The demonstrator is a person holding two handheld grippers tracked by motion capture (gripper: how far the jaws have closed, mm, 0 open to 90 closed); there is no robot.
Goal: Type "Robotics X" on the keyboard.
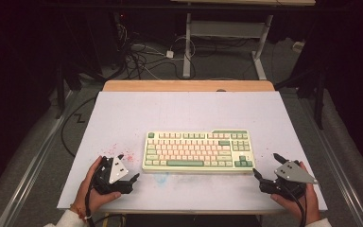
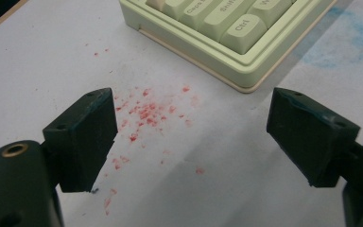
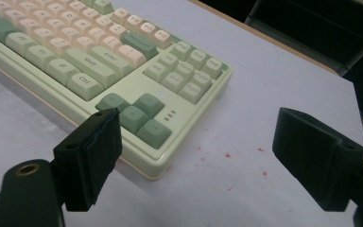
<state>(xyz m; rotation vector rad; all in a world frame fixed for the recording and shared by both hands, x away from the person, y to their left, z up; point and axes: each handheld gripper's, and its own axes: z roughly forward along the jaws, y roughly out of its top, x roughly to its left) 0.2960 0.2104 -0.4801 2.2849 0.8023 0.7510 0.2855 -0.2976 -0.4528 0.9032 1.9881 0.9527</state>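
Note:
A pale green and cream keyboard (image 1: pixel 198 151) lies in the middle of the white table (image 1: pixel 189 109). My left gripper (image 1: pixel 129 173) rests near the front left, beside the keyboard's front-left corner (image 2: pixel 246 85), its jaws wide apart with bare table between them. My right gripper (image 1: pixel 266 165) sits at the front right, next to the keyboard's right end with the arrow keys (image 3: pixel 134 116). Its jaws stand wide apart and hold nothing. A hand grips each gripper from the table's front edge.
Red specks (image 2: pixel 146 113) mark the table left of the keyboard, and a faint blue smudge (image 2: pixel 354 40) lies in front of it. A few red specks (image 3: pixel 227 155) sit by the right end. Beyond the table's wooden far edge (image 1: pixel 189 85) are desk legs and cables on the floor.

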